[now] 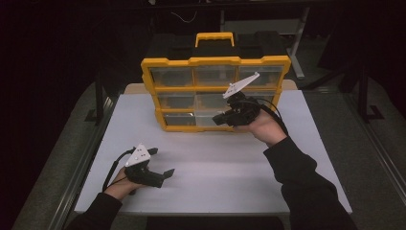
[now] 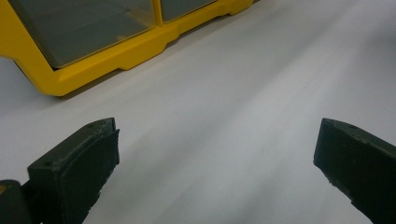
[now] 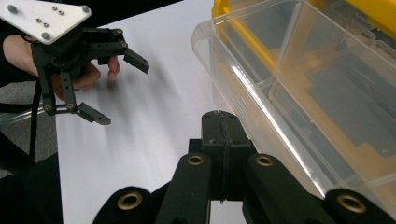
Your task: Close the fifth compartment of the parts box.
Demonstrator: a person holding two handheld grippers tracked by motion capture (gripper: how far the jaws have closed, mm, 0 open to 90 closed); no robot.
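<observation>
Bottom left, the left gripper [image 1: 160, 176] rests jaws apart on the table [image 1: 215, 177]. At centre, the right gripper [image 1: 221, 119], jaws together, touches the yellow organizer's [image 1: 215, 61] clear drawer [image 3: 261, 88].

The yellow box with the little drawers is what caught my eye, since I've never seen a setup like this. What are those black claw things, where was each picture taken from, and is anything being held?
A person sits at a white table and holds a hand-operated gripper in each hand, each a black tool with two jaws. The high view looks down from above the person. The other two pictures come from small cameras riding on the grippers, looking along their jaws.

On the table stands a yellow organizer with clear drawers. One clear drawer is pulled partway out, seen close up in the right gripper view.

The left gripper rests low over the bare table with its jaws wide apart, holding nothing. The right gripper is at the front of the organizer beside the pulled-out drawer, its jaws shut together with nothing between them.
</observation>
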